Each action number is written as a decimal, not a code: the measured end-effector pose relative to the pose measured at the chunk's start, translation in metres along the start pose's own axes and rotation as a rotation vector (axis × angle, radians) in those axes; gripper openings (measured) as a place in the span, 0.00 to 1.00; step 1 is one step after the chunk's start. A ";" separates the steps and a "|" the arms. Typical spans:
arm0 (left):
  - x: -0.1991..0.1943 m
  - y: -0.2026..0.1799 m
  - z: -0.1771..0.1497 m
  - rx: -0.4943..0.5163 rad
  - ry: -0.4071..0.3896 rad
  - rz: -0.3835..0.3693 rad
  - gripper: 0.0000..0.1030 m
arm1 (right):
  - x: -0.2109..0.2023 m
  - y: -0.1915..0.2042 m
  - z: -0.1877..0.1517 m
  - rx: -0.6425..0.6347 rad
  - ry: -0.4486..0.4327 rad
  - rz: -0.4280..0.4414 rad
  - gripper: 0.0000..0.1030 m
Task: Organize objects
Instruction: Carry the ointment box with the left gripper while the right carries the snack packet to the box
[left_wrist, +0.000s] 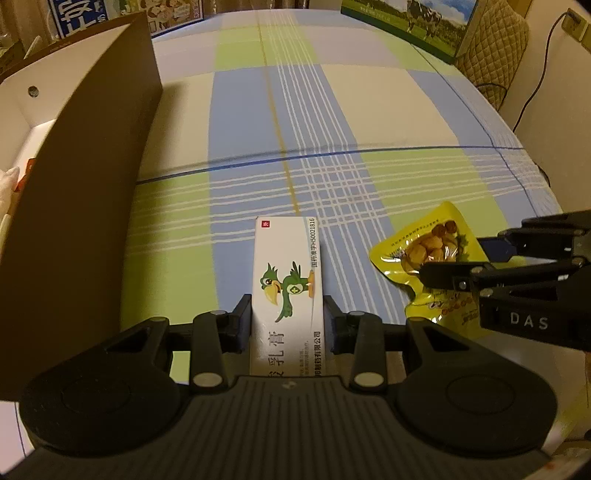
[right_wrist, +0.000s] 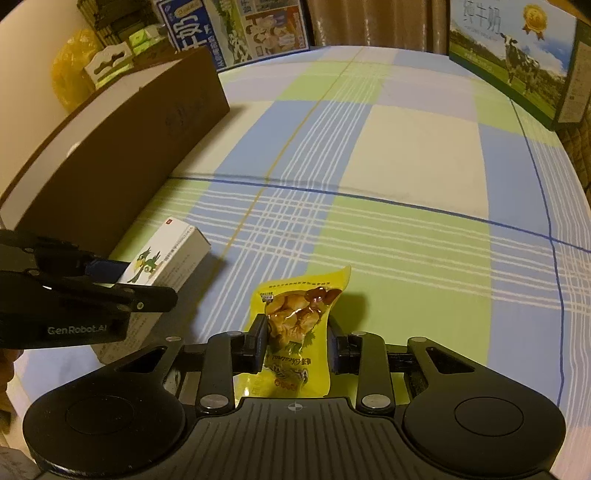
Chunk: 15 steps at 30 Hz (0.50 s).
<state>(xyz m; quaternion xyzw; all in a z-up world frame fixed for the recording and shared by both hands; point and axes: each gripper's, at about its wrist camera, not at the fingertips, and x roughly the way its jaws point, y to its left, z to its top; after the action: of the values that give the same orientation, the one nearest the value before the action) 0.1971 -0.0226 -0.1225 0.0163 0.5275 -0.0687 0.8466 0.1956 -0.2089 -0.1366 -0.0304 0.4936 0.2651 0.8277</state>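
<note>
left gripper (left_wrist: 287, 317): fingers (left_wrist: 242, 321) narrow, clamped on both long sides of a white rectangular cardboard medicine box w/ a green cartoon bird printed on it (left_wrist: 288, 280). the box points away from the camera over the surface covered w/ a blue, green & cream plaid cloth (left_wrist: 369, 110); from the right wrist view its far end looks raised off the cloth, w/ a shadow under it.

right gripper (right_wrist: 295, 345): fingers (right_wrist: 255, 347) narrow, pressed on the sides of a yellow plastic snack pouch w/ a clear window showing brown chestnut-like pieces (right_wrist: 295, 314). the pouch's far corner sticks up past the fingertips, shadow on the cloth beside it. can't tell if its lower edge touches the cloth.

both grippers sit side by side, box on the left, pouch on the right, near but apart.

a large open brown cardboard box w/ a white interior (left_wrist: 85, 166) stands at the left edge of the surface, just beside the medicine box. some white & orange items lie inside, too cut off to identify.

milk cartons w/ cow pictures (right_wrist: 513, 62) stand along the far edge.
</note>
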 end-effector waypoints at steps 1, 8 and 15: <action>-0.003 0.002 -0.001 -0.004 -0.004 -0.004 0.32 | -0.003 0.000 0.000 0.010 -0.006 0.007 0.24; -0.020 0.009 -0.003 -0.021 -0.030 -0.023 0.32 | -0.019 0.006 0.004 0.034 -0.034 0.042 0.06; -0.030 0.012 -0.002 -0.015 -0.057 -0.034 0.32 | -0.020 0.016 0.004 -0.024 -0.019 0.039 0.04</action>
<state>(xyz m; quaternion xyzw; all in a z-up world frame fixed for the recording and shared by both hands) 0.1837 -0.0074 -0.0976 -0.0008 0.5040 -0.0795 0.8601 0.1842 -0.2023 -0.1145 -0.0282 0.4829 0.2873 0.8267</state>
